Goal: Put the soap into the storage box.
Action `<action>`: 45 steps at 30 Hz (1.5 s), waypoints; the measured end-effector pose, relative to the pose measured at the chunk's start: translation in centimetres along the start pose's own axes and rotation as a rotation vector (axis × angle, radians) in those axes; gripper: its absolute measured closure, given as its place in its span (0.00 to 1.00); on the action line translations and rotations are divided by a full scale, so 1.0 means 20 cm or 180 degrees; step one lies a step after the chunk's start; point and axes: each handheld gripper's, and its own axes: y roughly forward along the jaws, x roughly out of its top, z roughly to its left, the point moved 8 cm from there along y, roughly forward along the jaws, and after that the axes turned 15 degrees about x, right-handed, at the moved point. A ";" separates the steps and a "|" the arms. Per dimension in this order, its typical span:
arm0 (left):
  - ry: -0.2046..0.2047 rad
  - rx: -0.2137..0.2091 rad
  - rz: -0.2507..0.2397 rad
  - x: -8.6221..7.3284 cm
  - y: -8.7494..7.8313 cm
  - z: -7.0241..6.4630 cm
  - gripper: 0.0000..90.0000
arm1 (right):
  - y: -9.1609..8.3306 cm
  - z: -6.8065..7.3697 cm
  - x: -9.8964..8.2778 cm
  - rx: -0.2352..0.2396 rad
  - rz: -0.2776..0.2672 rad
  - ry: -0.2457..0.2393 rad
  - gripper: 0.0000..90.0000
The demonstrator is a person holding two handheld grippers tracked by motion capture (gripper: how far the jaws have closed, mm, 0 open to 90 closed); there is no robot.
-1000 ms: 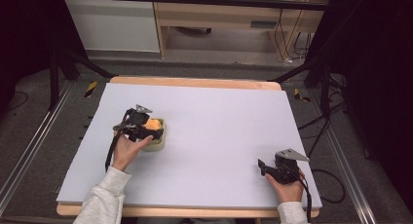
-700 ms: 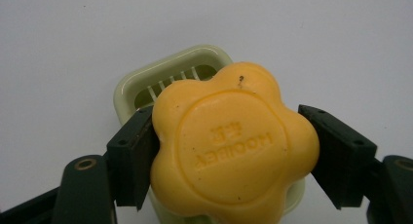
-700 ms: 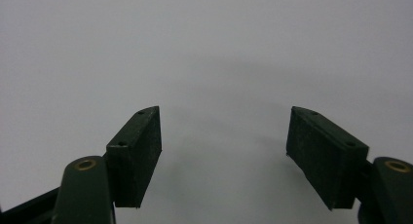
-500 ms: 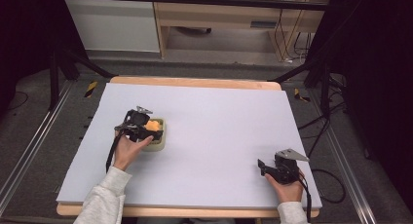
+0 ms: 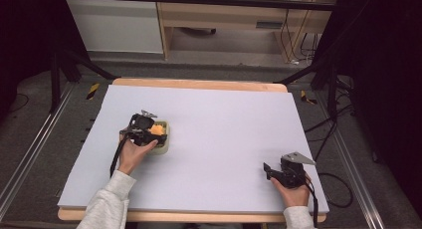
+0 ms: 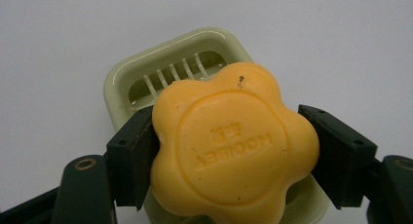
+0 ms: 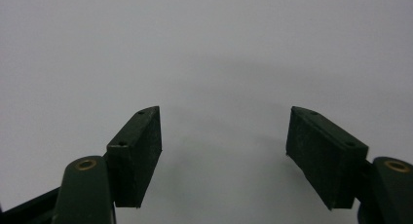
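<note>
An orange flower-shaped soap bar [image 6: 234, 146] with raised lettering sits between the two black pads of my left gripper [image 6: 229, 151], which press on its sides. Just beneath it stands a pale green slotted soap dish [image 6: 170, 70]; whether the soap touches the dish I cannot tell. In the high view the left gripper [image 5: 149, 132] is at the table's left-middle, over the dish [image 5: 163, 145], with the soap [image 5: 157, 130] showing as an orange spot. My right gripper [image 5: 268, 170] rests near the front right of the table, its jaws wide apart with bare surface between them [image 7: 224, 151].
A pale lilac-grey board [image 5: 224, 119] covers the wooden table. Black frame legs [image 5: 69, 64] stand at the back left and back right. Cables [image 5: 343, 194] trail off the right edge. A wooden bench [image 5: 224, 20] and white cabinet lie beyond the table.
</note>
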 end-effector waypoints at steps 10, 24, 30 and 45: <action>0.0018 0.0027 0.0052 -0.02 0.02 0.00 0.29 | 0.00 0.00 0.00 -0.0002 0.0005 -0.0006 0.33; 0.0015 0.0028 0.0023 -0.02 0.02 0.00 0.29 | 0.00 0.00 0.00 0.0002 0.0005 0.0003 0.32; 0.0010 0.0041 -0.0001 -0.02 0.03 0.00 0.29 | 0.00 0.00 0.00 0.0000 0.0007 -0.0004 0.32; -0.0060 -0.0004 -0.0254 0.03 -0.07 0.03 0.26 | 0.00 0.00 0.00 0.0001 0.0004 -0.0009 0.32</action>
